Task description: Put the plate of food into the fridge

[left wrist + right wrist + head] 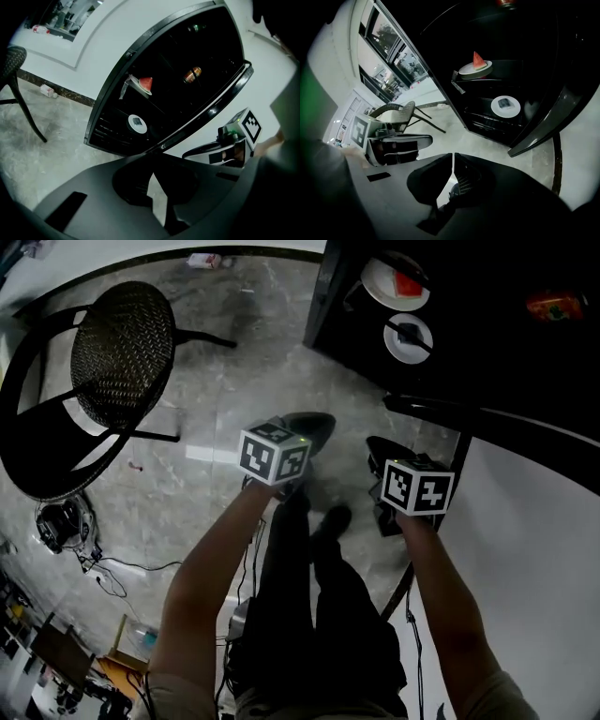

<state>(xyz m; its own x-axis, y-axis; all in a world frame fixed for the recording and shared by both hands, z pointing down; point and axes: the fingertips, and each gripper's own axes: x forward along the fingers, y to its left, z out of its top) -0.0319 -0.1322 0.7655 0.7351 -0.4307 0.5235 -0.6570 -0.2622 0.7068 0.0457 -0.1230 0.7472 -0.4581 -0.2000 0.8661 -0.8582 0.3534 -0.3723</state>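
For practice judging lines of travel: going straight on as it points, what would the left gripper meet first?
Likely the fridge near its lower plate, or its door edge; depth is unclear.

In the fridge (525, 37), the upper shelf (483, 80) carries one plate (475, 69) with a red melon wedge. The lower shelf (487, 117) carries a second plate (505, 106) with a dark item. The marble floor (216, 409) carries a woven chair (122, 352), a bottle (203, 260) lying near the wall, and headphones (61, 524) beside loose cables (112, 573).
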